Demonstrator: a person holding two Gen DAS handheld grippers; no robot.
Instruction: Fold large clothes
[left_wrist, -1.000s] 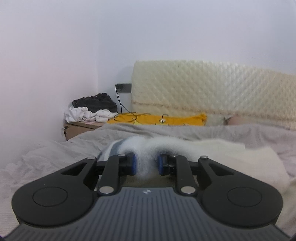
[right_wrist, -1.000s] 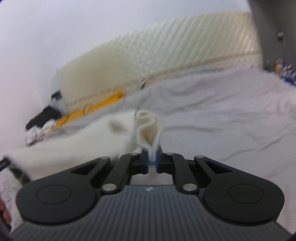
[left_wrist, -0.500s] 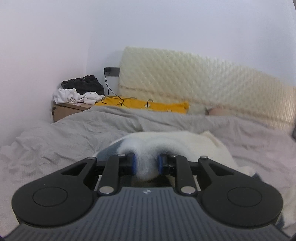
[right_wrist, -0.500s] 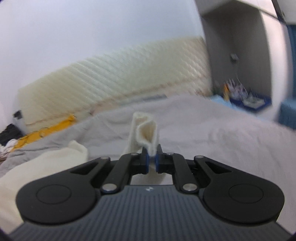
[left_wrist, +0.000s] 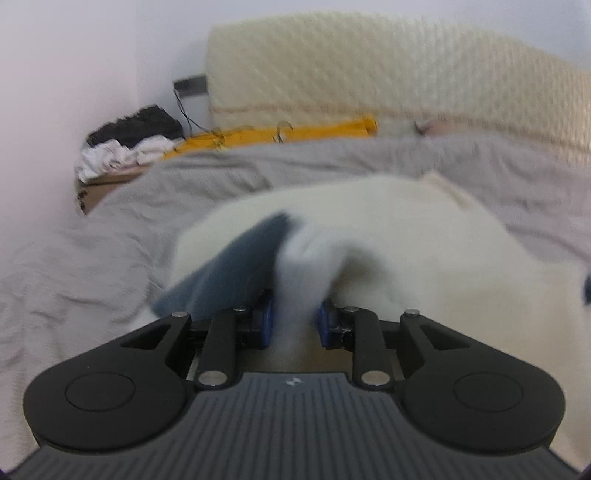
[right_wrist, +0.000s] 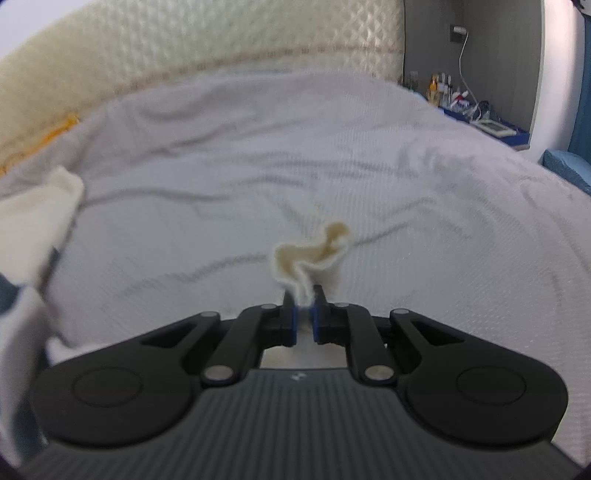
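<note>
Left gripper (left_wrist: 294, 325): matt black plastic body, ribbed grey top, small bright metal pins, blue rubbery pads. Right gripper (right_wrist: 303, 320): same finish. Cream garment (left_wrist: 406, 236): soft fuzzy cloth, fleece-like, with blue-grey cloth panel. Grey bedsheet (right_wrist: 258, 147): matt woven cloth, finely textured, wrinkled. Headboard (left_wrist: 369, 66): quilted cream padding, slight sheen.

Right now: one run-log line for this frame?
phase: folding | left gripper: shut on cream garment | right gripper: shut on garment edge | surface: grey bedspread
</note>
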